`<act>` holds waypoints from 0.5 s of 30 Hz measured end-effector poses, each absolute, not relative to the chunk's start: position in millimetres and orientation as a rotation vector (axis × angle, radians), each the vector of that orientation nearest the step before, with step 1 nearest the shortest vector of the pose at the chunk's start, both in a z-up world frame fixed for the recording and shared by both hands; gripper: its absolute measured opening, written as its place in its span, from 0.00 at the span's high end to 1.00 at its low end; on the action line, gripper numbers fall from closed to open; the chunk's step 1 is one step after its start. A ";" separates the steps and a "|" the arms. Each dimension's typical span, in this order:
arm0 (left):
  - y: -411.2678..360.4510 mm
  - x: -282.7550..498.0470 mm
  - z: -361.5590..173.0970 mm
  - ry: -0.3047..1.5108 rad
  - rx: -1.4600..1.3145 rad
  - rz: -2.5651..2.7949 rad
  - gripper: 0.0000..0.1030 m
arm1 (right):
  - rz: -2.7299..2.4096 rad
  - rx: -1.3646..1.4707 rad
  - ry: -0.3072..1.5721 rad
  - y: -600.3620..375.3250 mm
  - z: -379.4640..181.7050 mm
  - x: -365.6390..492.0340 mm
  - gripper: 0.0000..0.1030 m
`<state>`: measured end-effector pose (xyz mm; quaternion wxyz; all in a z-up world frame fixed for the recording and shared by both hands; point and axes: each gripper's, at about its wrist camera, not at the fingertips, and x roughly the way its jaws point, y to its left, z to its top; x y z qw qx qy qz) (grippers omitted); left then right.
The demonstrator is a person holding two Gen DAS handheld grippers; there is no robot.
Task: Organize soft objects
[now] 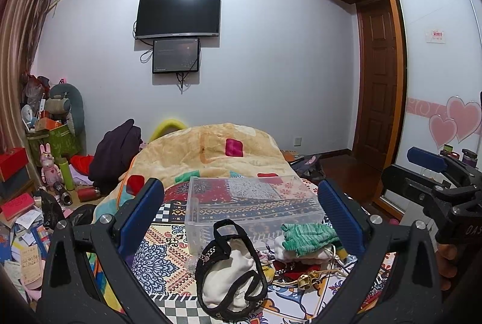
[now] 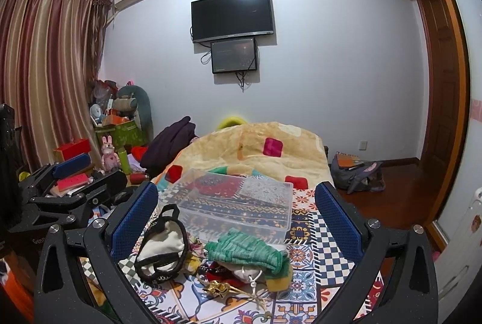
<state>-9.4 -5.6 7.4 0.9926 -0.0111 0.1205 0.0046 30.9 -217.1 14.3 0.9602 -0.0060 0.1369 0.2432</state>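
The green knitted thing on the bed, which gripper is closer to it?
Right, probably. The green knitted thing lies centred between the open right gripper. The open left gripper sits off to its left, over the black-trimmed white cloth.

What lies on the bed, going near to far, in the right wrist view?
Gold bells → green knit piece → clear plastic box → beige blanket. Both grippers are open and hold nothing.

Bed [image 2: 304, 236]: clear box [image 2: 235, 203], perhaps gloves [image 2: 250, 251].
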 end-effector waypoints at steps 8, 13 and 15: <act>-6.0 -9.5 8.0 0.241 -0.023 0.009 0.00 | 0.493 -0.011 0.277 -217.1 14.6 30.5 0.00; -5.9 -9.7 8.1 0.242 -0.021 0.009 0.00 | 0.495 -0.010 0.278 -217.1 15.2 30.7 0.00; -5.9 -9.6 7.9 0.241 -0.022 0.009 0.00 | 0.495 -0.010 0.277 -217.1 15.6 30.1 0.00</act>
